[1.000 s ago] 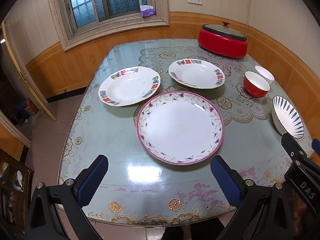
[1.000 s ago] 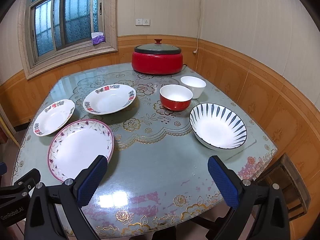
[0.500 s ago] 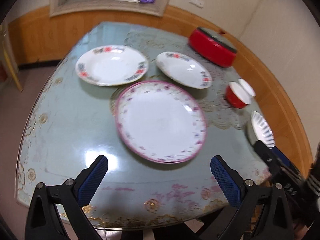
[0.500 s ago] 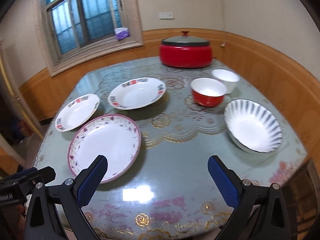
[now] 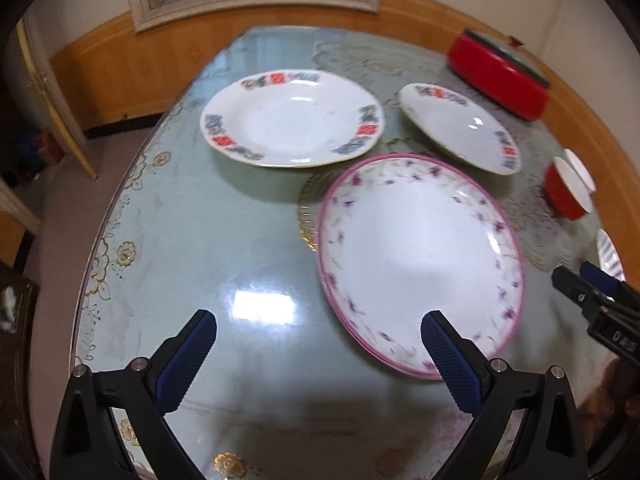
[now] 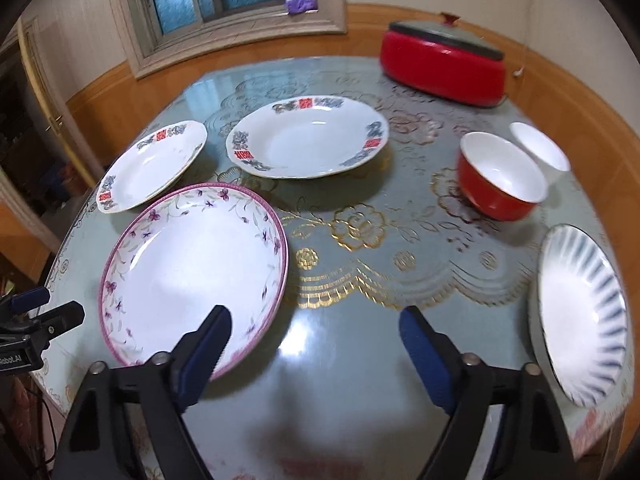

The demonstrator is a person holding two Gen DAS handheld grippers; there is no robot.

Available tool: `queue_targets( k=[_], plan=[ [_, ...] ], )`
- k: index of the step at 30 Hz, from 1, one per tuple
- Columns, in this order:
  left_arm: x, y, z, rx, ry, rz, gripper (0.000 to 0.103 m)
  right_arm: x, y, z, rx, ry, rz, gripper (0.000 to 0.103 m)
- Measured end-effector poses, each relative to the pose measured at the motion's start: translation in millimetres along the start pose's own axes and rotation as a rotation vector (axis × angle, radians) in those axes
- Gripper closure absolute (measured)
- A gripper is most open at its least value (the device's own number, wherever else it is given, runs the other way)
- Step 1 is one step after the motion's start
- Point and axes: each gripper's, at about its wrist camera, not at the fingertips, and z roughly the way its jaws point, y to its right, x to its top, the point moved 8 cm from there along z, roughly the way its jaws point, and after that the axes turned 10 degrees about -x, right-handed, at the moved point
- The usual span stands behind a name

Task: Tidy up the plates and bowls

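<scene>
A large pink-rimmed floral plate [image 5: 420, 260] lies near the table's front; it also shows in the right wrist view [image 6: 192, 276]. Two white plates with red and blue marks lie behind it, one at the left [image 5: 292, 118] [image 6: 150, 166] and one at the right [image 5: 460, 128] [image 6: 308, 138]. A red bowl [image 6: 500, 178] [image 5: 566, 190], a small white bowl [image 6: 540, 146] and a blue-striped bowl [image 6: 580, 324] stand at the right. My left gripper [image 5: 316, 352] is open and empty, over the table's front, left of the pink plate. My right gripper [image 6: 314, 344] is open and empty above bare table.
A red lidded cooker [image 6: 442, 66] [image 5: 498, 76] stands at the table's [image 6: 344, 380] far right. Wood-panelled walls run close behind and to the right. A window sill with a purple-and-white box [image 6: 300, 0] is at the back. The table's left edge drops to the floor [image 5: 64, 216].
Both grippers have moved forward and lower over the table, so the plates look larger. The left view has swung left. Nothing on the table has moved; both stay open.
</scene>
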Motion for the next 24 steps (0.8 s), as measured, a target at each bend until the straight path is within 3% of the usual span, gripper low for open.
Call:
queue_targets(
  k=[7, 12, 21, 24],
  plan=[
    [14.6, -13.2, 9.8, 0.063, 0.042, -0.086, 0.000, 18.8, -8.4, 35.1, 0.088, -0.044, -0.069, 0.035],
    [19.7, -13.3, 18.6, 0.069, 0.050, -0.065, 0.015, 16.8, -22.7, 55.0, 0.139, -0.091, -0.106, 0.060],
    [26.3, -2.9, 36.5, -0.013, 0.027, 0.014, 0.016, 12.5, -38.9, 69.2, 0.154, -0.127, -0.110, 0.060],
    [25.6, -3.6, 46.8, -0.028, -0.008, 0.032, 0.030, 10.7, -41.0, 70.2, 0.143, -0.132, -0.102, 0.066]
  ],
)
